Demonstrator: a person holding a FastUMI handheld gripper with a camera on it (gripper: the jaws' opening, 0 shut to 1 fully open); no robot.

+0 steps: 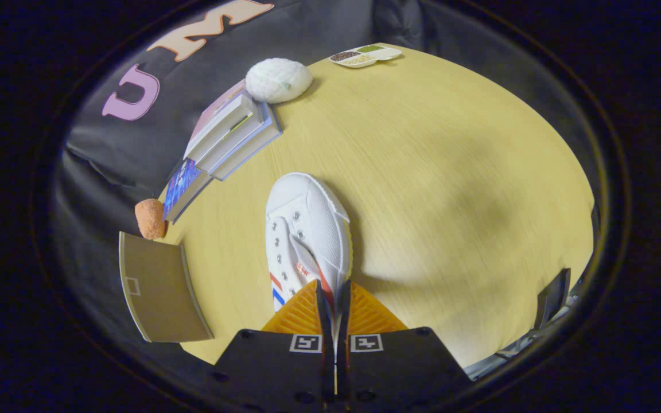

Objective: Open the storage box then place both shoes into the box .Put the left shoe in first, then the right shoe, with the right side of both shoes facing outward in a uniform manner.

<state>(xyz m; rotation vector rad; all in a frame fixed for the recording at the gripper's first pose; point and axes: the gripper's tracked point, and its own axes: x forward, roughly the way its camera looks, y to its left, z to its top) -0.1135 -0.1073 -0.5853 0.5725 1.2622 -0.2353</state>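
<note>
— The white shoe [306,229] hangs toe-first over the wooden surface [451,172], with the hand-held gripper [334,298] pinched tight on its heel collar.

— Then keep it level, I'd say, and turn its right side outward before reaching the box flap [161,289].

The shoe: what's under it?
The shoe, pinched at its collar by the hand-held gripper, hangs over bare yellow table. Its sole and the patch directly beneath are hidden.

Pale wooden table [434,172], round-edged, lit from above with soft shadows. Backed by black cloth wall [107,149], creased and draped.
</note>
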